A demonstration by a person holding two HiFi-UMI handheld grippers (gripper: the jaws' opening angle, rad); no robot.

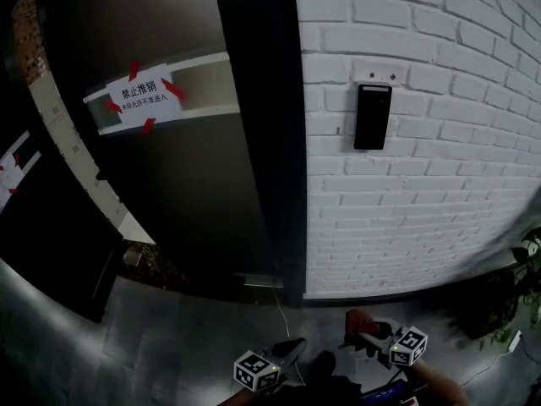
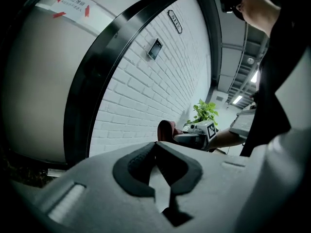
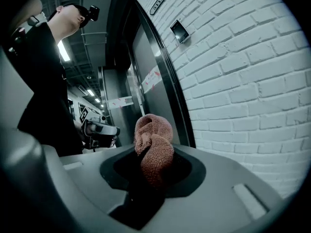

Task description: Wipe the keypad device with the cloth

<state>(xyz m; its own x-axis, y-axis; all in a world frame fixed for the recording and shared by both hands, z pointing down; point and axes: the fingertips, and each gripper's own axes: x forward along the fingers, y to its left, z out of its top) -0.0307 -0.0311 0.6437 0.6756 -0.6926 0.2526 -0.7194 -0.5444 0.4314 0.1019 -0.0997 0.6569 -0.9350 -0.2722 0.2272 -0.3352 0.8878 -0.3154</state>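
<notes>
The keypad device (image 1: 373, 116) is a black upright panel mounted on the white brick wall, well above both grippers; it shows small in the left gripper view (image 2: 155, 48) and the right gripper view (image 3: 180, 31). My right gripper (image 1: 365, 335) is low, near the floor, shut on a reddish-brown cloth (image 3: 153, 147) that bunches up out of its jaws. The cloth (image 1: 358, 320) also shows in the head view. My left gripper (image 1: 290, 348) hangs beside it to the left, shut with nothing between its fingertips (image 2: 156, 147). Both are far from the device.
A dark glass door with a taped white sign (image 1: 139, 96) stands left of the wall, in a black frame (image 1: 270, 142). A potted plant (image 1: 528, 265) is at the right. A thin cable (image 1: 284, 313) runs on the grey floor. A small plaque (image 2: 175, 21) hangs above the device.
</notes>
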